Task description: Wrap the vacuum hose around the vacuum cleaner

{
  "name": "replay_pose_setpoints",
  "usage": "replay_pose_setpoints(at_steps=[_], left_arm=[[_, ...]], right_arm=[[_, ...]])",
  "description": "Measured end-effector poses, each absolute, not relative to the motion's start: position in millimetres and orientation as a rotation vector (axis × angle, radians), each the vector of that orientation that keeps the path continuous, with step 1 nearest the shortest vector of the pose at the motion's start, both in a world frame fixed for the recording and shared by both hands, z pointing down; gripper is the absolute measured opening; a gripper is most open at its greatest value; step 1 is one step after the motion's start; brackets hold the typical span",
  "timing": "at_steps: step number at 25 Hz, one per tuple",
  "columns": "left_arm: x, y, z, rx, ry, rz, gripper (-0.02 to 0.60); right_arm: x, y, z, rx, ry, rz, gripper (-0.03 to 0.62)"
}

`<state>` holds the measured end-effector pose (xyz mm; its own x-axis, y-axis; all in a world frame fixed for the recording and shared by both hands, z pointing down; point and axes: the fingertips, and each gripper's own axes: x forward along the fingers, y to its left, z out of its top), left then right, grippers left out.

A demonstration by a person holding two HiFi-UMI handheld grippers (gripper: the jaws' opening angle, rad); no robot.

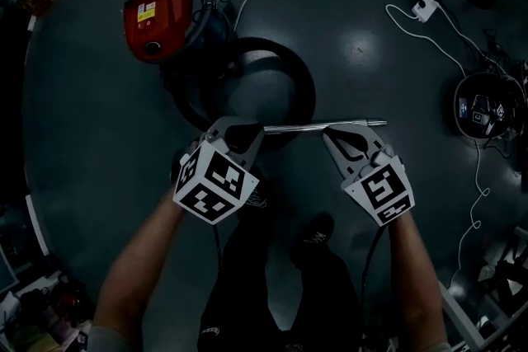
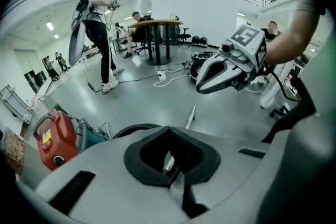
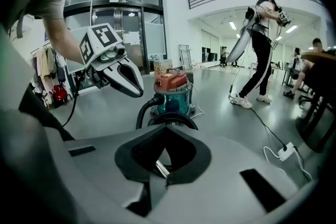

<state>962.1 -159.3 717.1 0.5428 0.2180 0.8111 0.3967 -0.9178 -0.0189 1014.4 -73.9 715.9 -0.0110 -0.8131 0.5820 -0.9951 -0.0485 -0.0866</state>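
**Both grippers on the wand, hose loose on the floor.** The left gripper and the right gripper each have their jaws closed on the metal wand. The wand runs level from one pair of jaws to the other. In each gripper view, a short bright length of the tube shows pinched in the notch of the shut jaws. The wand's free end juts out past the right jaws, on the side away from the left jaws.

The black hose appears to join the wand at the left jaws. It lies in one open loop on the floor, ahead of and below both pairs of jaws. Beyond the loop stands the red vacuum cleaner, ahead of the left jaws and well apart from them.

Step in hand, as judged: taking up the wand end to gather the hose, with no turn yet wound about the body. The next move calls for carrying the wand toward and round the cleaner. Both grips must stay firm so that the loop follows without kinking.
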Motion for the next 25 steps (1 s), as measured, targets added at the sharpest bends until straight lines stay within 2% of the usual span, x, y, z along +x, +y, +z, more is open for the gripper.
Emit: replay_pose_setpoints(at_steps=[13, 25], left_arm=[[923.0, -71.9, 509.3, -2.832, -0.412, -1.176, 0.008], [874.3, -18.2, 387.0, -2.977, -0.371, -1.005, 0.008]], right_arm=[[953.2, -8.1, 511.4, 2.102, -1.917, 0.754, 0.005], [902.3, 22.6, 365.0, 2.288, -1.957, 0.673, 0.005]])
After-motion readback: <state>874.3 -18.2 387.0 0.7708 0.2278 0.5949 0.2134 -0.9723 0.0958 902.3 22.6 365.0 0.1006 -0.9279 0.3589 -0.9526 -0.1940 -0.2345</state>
